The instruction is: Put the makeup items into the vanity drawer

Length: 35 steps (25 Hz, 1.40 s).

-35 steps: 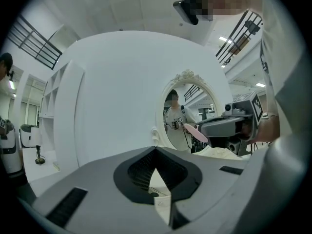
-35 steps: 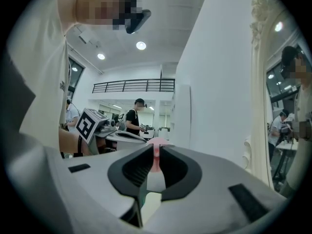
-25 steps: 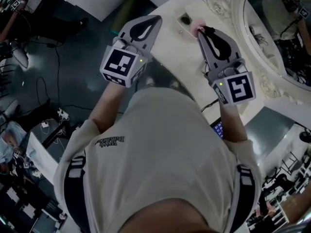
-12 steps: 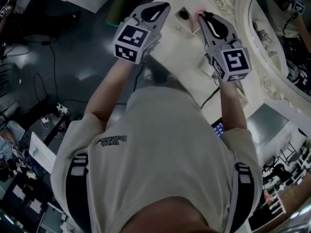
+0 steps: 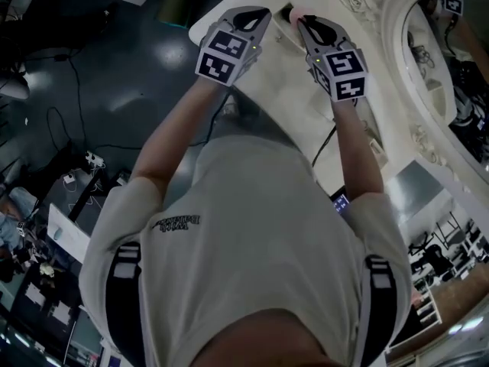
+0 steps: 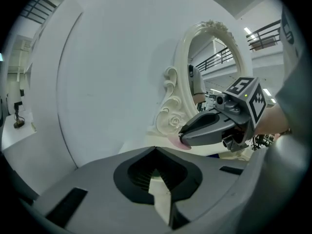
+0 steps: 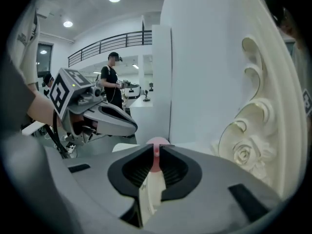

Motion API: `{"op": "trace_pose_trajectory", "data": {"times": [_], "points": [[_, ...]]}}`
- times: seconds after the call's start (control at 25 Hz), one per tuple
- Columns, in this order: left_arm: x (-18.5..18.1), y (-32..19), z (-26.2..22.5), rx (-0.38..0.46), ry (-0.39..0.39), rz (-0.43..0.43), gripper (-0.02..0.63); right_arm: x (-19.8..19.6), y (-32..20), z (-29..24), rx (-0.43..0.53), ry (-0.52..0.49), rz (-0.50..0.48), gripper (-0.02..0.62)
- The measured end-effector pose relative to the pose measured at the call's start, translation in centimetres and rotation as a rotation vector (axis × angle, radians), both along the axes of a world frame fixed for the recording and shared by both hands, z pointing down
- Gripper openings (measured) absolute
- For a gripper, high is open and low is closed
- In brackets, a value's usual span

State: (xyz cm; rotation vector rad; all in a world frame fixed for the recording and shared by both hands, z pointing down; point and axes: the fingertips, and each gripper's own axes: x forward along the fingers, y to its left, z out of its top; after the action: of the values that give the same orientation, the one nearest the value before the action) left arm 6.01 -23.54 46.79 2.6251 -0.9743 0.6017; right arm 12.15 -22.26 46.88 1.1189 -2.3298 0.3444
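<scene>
Pink at the front: saw a small makeup item (image 7: 157,143) pinched at the tips of the right gripper (image 5: 302,23), over the cream vanity top (image 5: 283,90) by the carved mirror frame (image 7: 246,152), and saw the left gripper (image 5: 254,14) near it, tips pressed together on nothing.

The only words are on the person's shirt (image 5: 252,228). A small dark print (image 5: 177,222) sits on its left side, upside down in the head view. One line looks like "WILD"; the other is too small to read. Above the shirt, the cube (image 5: 226,55) on the left gripper (image 5: 254,14) and the cube (image 5: 340,71) on the right gripper (image 5: 303,23) show only black-and-white square patterns.
</scene>
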Motion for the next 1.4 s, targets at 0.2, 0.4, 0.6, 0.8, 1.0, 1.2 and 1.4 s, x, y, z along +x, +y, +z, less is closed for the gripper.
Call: {"op": "trace_pose_trajectory", "data": {"times": [0.2, 0.4, 0.6, 0.8, 1.0, 1.2, 1.4], "points": [[1.0, 0.2, 4.4, -0.076, -0.035, 0.018, 0.014, -0.4, -0.3, 5.1, -0.121, 0.042, -0.003, 0.041], [1.7, 0.4, 7.5, -0.133, -0.055, 0.015, 0.013, -0.1, -0.6, 8.7, -0.207, 0.056, 0.010, 0.041], [1.3, 0.9, 9.6, -0.169, -0.072, 0.017, 0.014, 0.5, -0.4, 10.9, -0.257, 0.066, 0.035, 0.060], [1.2, 1.0, 10.3, -0.178, -0.078, 0.021, 0.014, 0.4, -0.3, 11.5, -0.280, 0.047, 0.030, 0.107], [1.3, 1.4, 10.2, -0.184, -0.068, 0.014, 0.014, 0.6, 0.0, 11.0, -0.271, 0.045, 0.030, 0.106], [1.2, 1.8, 9.9, -0.180, -0.070, 0.017, 0.014, 0.5, 0.5, 10.6, -0.264, 0.042, 0.033, 0.106], [1.1, 1.7, 8.7, -0.153, -0.063, 0.007, 0.014, 0.6, 0.4, 9.1, -0.193, 0.087, 0.010, 0.097]]}}
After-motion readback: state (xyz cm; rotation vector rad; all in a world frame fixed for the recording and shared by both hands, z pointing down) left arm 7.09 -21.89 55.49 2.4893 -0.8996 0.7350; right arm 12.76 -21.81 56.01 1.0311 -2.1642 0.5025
